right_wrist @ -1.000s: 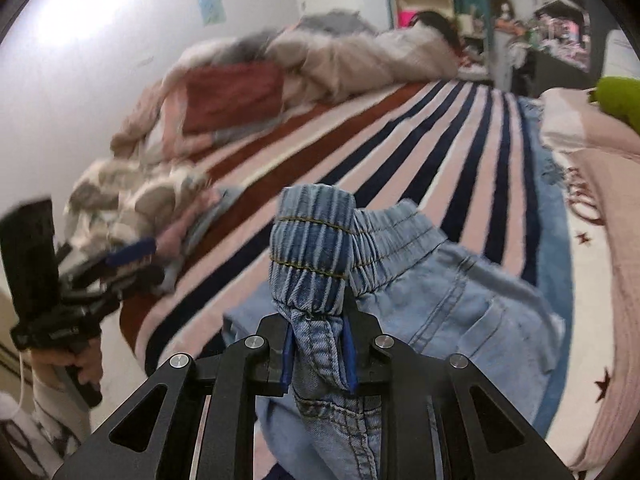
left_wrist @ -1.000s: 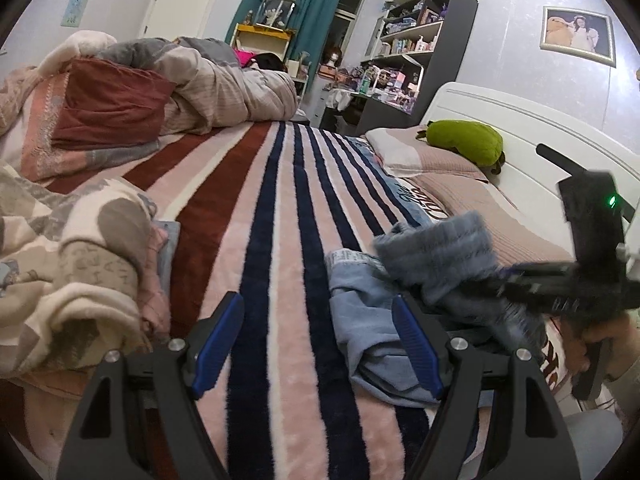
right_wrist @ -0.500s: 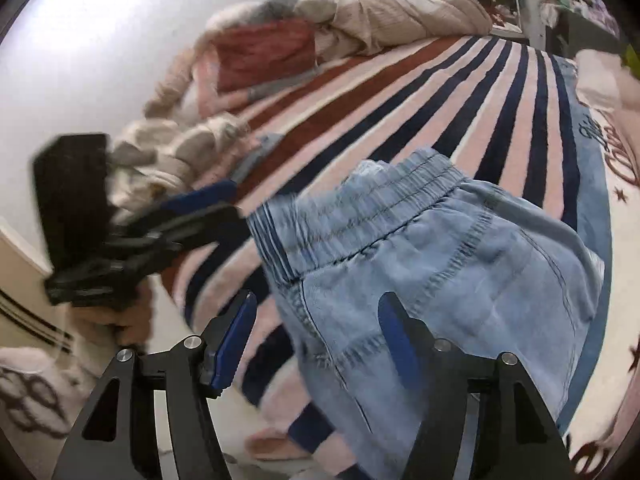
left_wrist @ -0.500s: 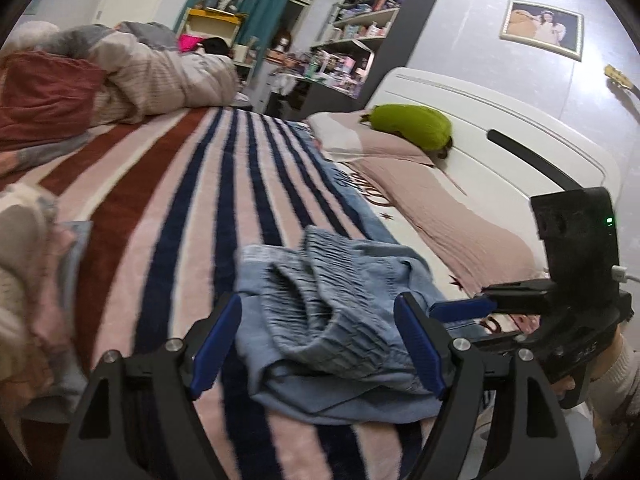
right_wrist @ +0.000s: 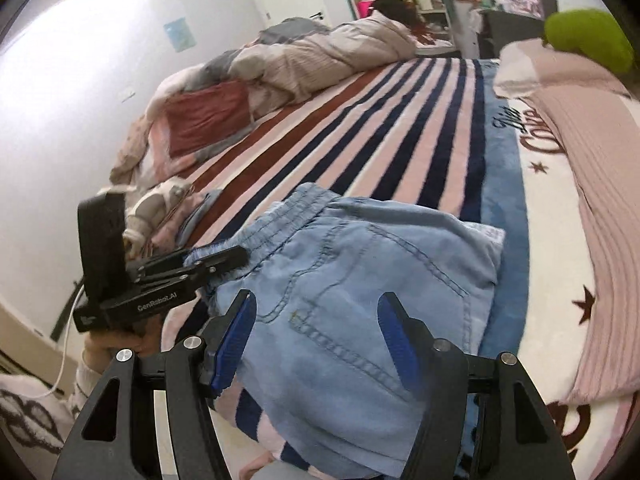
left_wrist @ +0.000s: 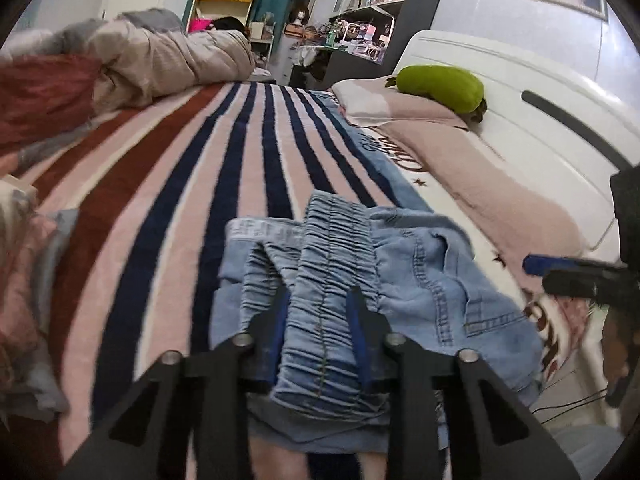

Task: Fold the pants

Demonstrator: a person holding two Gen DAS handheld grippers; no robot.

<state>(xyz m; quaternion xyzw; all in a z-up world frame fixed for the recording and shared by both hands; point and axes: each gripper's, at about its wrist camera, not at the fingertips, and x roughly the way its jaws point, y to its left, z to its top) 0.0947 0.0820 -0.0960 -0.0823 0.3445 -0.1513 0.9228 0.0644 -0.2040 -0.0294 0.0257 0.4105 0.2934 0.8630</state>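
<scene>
Left tool (left_wrist: 320,332) now clamped on pants (left_wrist: 332,280) waistband, right tool (right_wrist: 316,340) released, wide open, one pair on striped blanket (left_wrist: 224,168)

Light blue denim pants (left_wrist: 420,280) on a pink, navy and brick-red striped blanket (left_wrist: 248,168); lime-green cushion (left_wrist: 440,88)

One pants (left_wrist: 420,280), two grippers (left (left_wrist: 320,336), right (right_wrist: 316,336)), one green cushion (left_wrist: 440,88).

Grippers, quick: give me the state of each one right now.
Left gripper: closed on the elastic waistband of the denim pants.
Right gripper: open, holding nothing, fingers apart above the pants.
</scene>
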